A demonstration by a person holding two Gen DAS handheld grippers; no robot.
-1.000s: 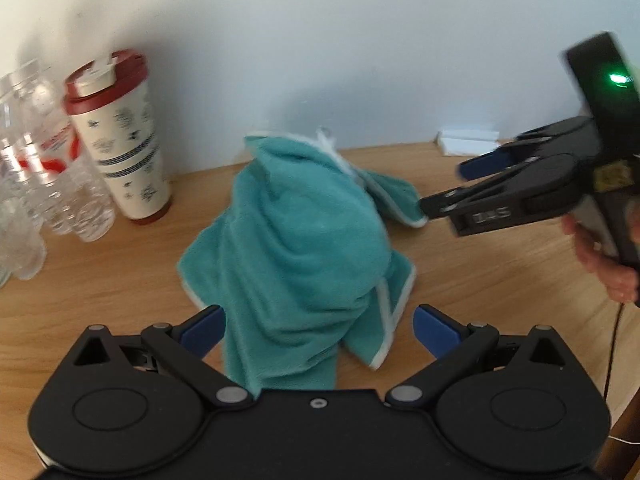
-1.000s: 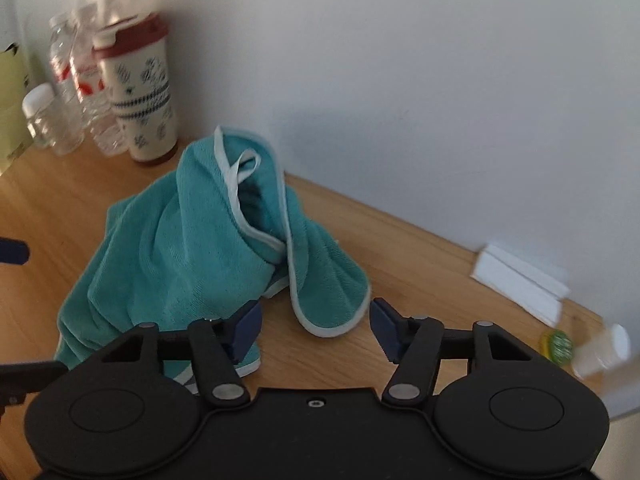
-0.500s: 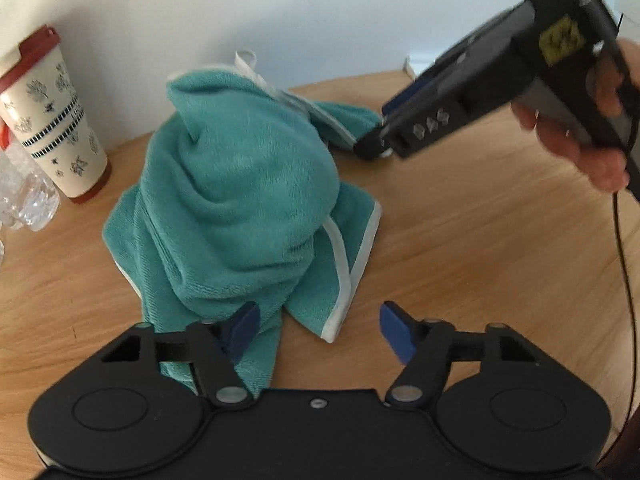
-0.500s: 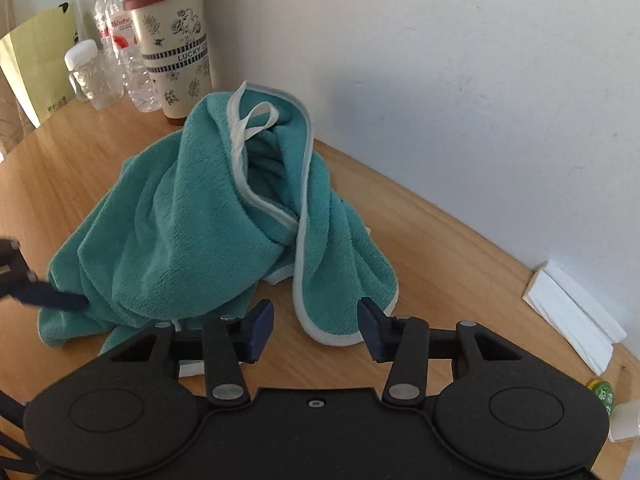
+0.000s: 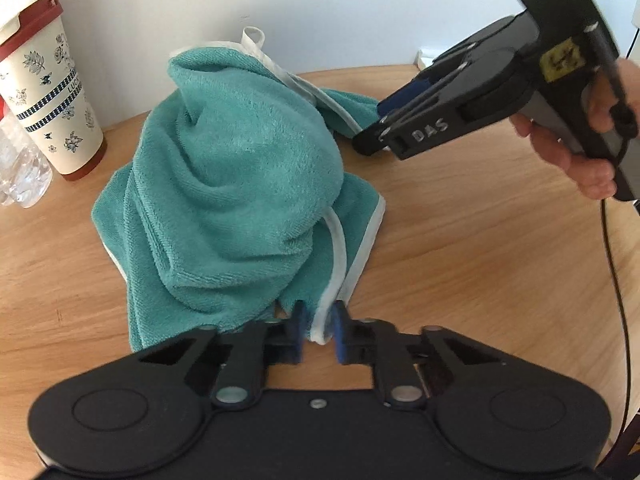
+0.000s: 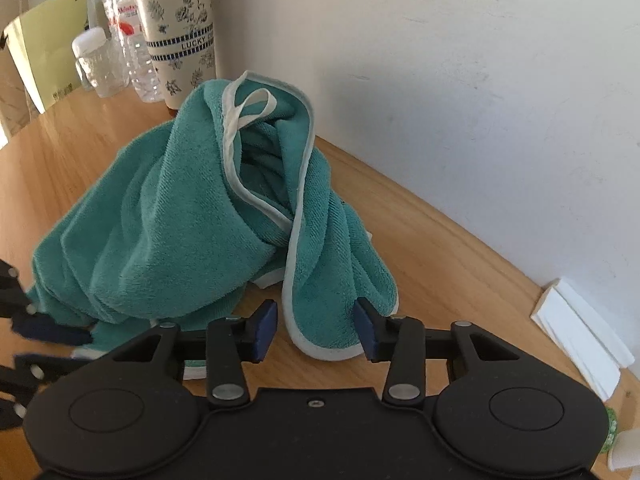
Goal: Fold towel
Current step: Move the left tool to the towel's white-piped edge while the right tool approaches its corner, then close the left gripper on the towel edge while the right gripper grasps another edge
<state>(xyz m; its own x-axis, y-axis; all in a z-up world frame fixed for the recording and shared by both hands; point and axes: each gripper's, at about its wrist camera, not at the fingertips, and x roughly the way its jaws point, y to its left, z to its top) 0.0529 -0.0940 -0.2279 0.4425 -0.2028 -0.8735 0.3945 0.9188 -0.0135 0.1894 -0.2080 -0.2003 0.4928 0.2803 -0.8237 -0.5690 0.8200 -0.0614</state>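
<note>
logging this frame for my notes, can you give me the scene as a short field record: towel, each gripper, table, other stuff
towel: teal towel with white trim, crumpled in a heap, not yet folded
left gripper: left gripper fingers nearly shut on the towel's white-trimmed near edge
right gripper: right gripper open, fingers either side of a hanging trimmed fold
table: wooden table against a white wall
other: floral cup with red lid, clear bottles, beside the towel
</note>
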